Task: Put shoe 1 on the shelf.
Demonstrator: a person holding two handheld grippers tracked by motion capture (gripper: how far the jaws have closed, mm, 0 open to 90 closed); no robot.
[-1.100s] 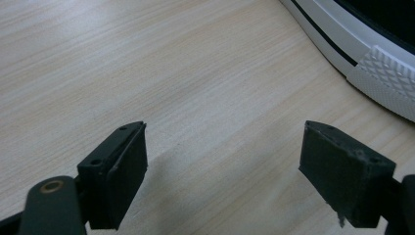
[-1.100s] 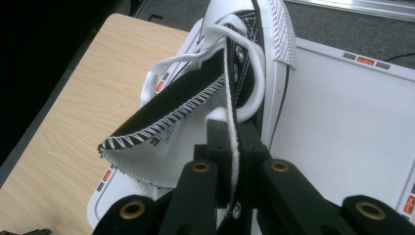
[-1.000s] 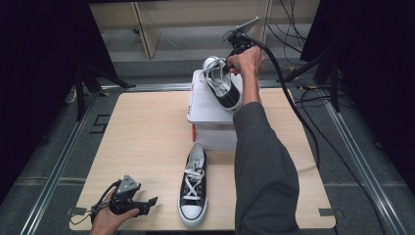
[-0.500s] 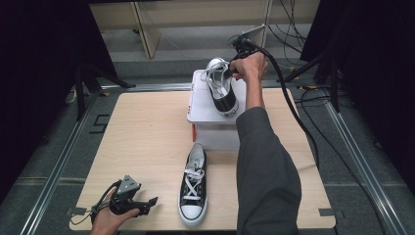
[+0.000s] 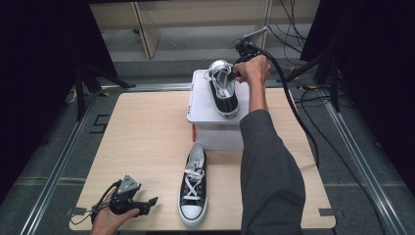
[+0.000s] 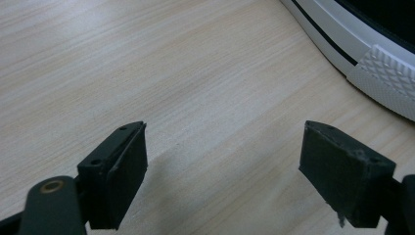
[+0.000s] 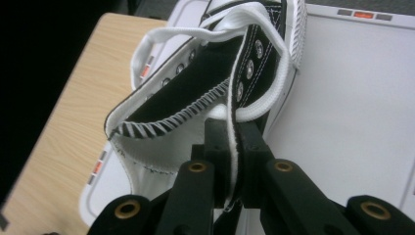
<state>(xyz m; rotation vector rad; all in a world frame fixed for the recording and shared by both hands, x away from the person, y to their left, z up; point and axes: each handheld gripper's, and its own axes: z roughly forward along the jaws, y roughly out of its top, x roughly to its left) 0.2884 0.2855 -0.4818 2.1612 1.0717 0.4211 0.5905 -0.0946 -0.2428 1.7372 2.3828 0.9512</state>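
High view: the right tongs (image 5: 234, 74), pinching the collar of the sneaker (image 5: 223, 90), have lowered and turned it from tilted to nearly flat on the white box (image 5: 201, 103) beneath them; placement appears almost complete. Left gripper view: the left tongs (image 6: 222, 171) stand spread over bare wooden tabletop (image 6: 147, 73), the second sneaker (image 6: 372, 54) just beyond. Right gripper view: the jaws are pressed together on the collar; dark surroundings.

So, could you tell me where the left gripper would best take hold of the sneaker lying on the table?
Probably at the collar wall beside the heel opening of the sneaker on the table, coming from above. It lies upright on its sole, opening upward, and that thin canvas edge fits between jaws, just as the right gripper pinches the other sneaker. The left gripper stands open nearby.
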